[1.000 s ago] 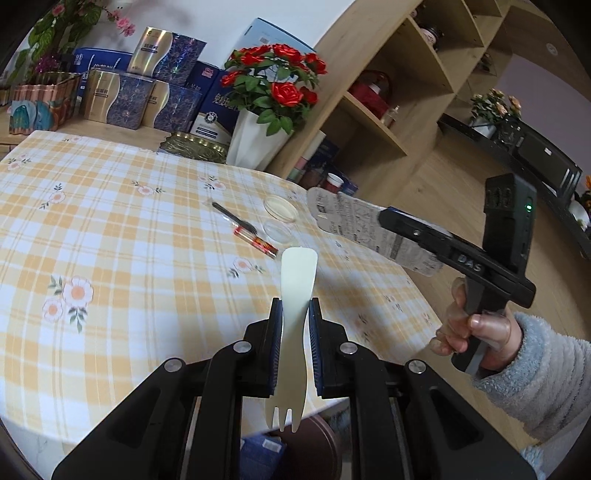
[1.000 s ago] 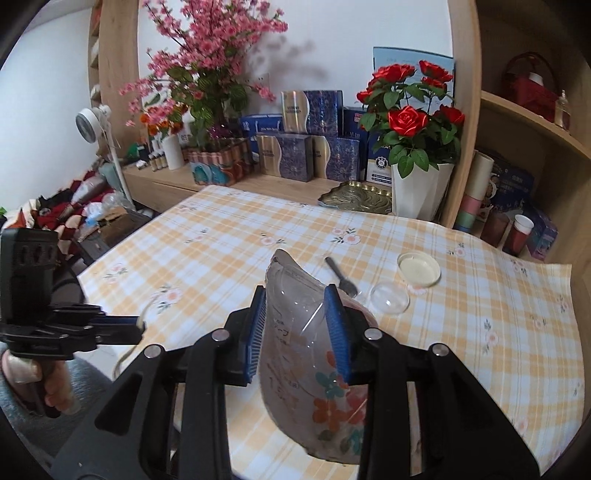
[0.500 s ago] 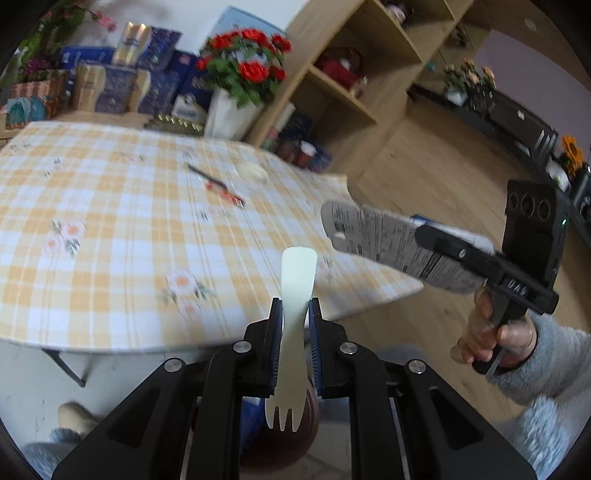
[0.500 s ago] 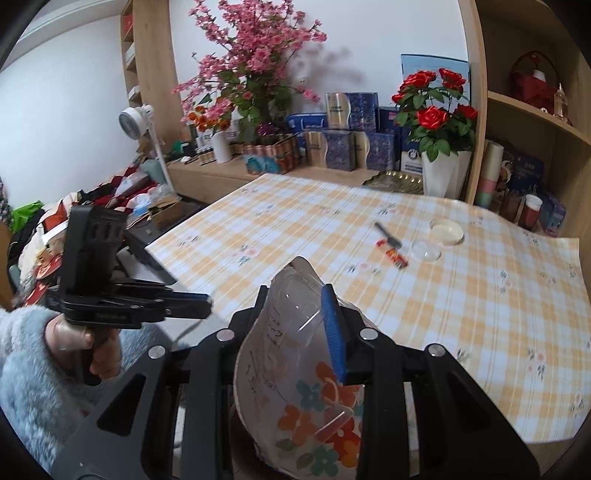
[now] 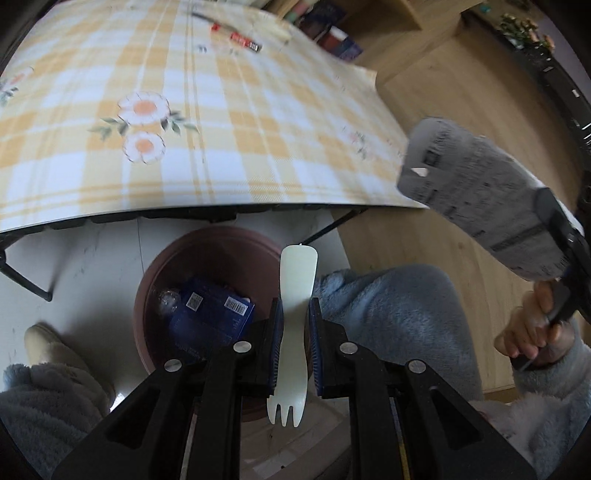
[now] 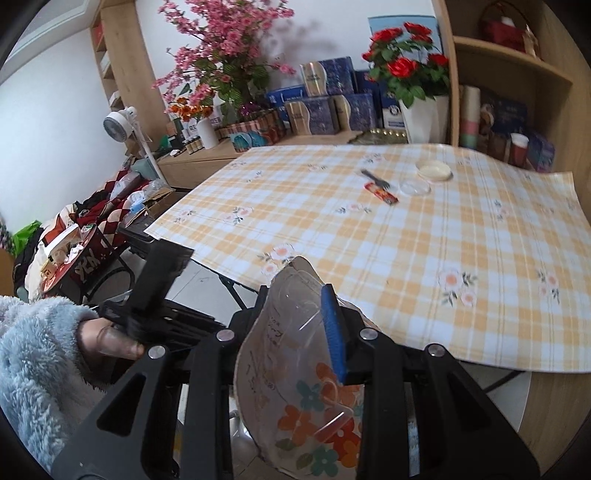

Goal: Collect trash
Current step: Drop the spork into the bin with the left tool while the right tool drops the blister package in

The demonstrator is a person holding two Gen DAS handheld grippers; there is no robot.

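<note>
- Soft, even daylight in both views; no hard glare
- Left wrist view smeared by motion, the tablecloth streaked
- Right wrist view sharper; faint flower shadows on the wall
- Fisheye bends edges; corners vignetted black

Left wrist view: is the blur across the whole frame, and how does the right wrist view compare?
Left wrist: tablecloth and the package in the other gripper smear with motion; the spork in its jaws and the bin read sharper. Right wrist: mostly crisp, strong fisheye bending at the shelves.
</note>
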